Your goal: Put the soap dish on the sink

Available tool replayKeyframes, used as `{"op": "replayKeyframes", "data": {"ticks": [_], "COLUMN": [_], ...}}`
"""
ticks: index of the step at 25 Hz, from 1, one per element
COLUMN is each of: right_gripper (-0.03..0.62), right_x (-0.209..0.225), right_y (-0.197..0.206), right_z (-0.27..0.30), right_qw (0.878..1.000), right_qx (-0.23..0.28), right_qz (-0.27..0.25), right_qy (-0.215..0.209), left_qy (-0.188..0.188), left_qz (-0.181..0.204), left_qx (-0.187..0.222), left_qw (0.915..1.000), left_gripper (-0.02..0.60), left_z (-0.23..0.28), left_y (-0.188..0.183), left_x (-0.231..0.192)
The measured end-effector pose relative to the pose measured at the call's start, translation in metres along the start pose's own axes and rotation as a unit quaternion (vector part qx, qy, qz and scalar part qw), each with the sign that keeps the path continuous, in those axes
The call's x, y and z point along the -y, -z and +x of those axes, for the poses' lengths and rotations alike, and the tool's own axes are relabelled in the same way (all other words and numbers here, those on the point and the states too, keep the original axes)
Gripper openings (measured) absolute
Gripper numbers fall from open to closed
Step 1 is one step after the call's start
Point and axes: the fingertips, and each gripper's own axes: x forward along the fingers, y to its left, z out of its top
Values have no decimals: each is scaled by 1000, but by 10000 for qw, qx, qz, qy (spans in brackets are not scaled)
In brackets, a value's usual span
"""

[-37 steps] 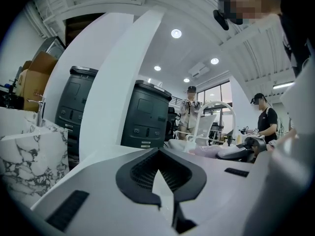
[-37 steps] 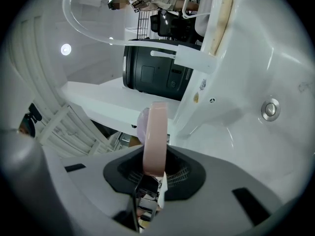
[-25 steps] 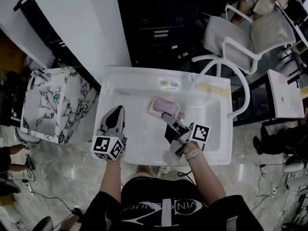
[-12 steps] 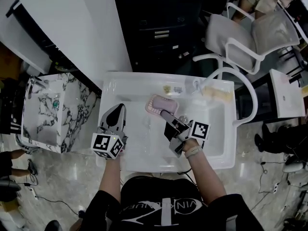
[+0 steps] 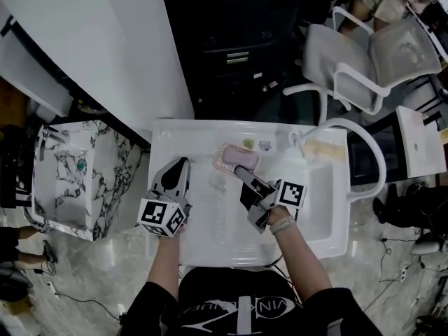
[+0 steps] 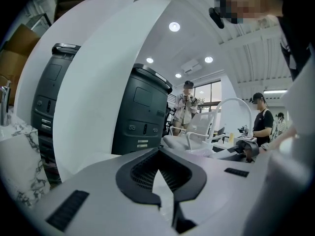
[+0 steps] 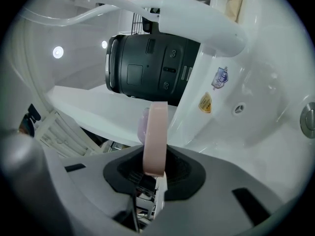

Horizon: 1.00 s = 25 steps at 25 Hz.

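Note:
The pink soap dish hangs over the basin of the white sink, close to its back rim. My right gripper is shut on the dish's near edge. In the right gripper view the dish stands on edge between the jaws of the right gripper, with the basin wall behind it. My left gripper hovers over the sink's left part, jaws together and nothing in them. The left gripper points level past the sink, at a dark machine.
A white faucet and two small stickers sit at the sink's back rim. A marble basin stands to the left. White chairs are at the far right. A drain knob shows in the basin.
Both grippers have moved forward over the sink, and the soap dish has gone with the right one toward the back rim. Neither grip has changed.

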Motion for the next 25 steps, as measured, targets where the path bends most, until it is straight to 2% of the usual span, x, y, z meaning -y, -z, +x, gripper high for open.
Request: {"op": "replayKeyframes", "data": {"ticks": [5, 12, 25], "right_gripper": [94, 94, 94], "right_x": [11, 36, 50], "right_y": [-3, 4, 4], "right_z": [16, 30, 68], "right_qw": [9999, 9978, 9946], "right_qx": [-92, -166, -302], "right_qz": [40, 377, 951], "right_qy": [78, 521, 299], "left_qy": [58, 207, 409], "left_qz": [-129, -231, -387], "left_qx": [-90, -329, -913], "left_qw": [9999, 9990, 9942], "left_gripper": [12, 12, 12], "left_z": [12, 25, 46], "left_y": [12, 32, 76], "left_x": [-4, -4, 5]}}
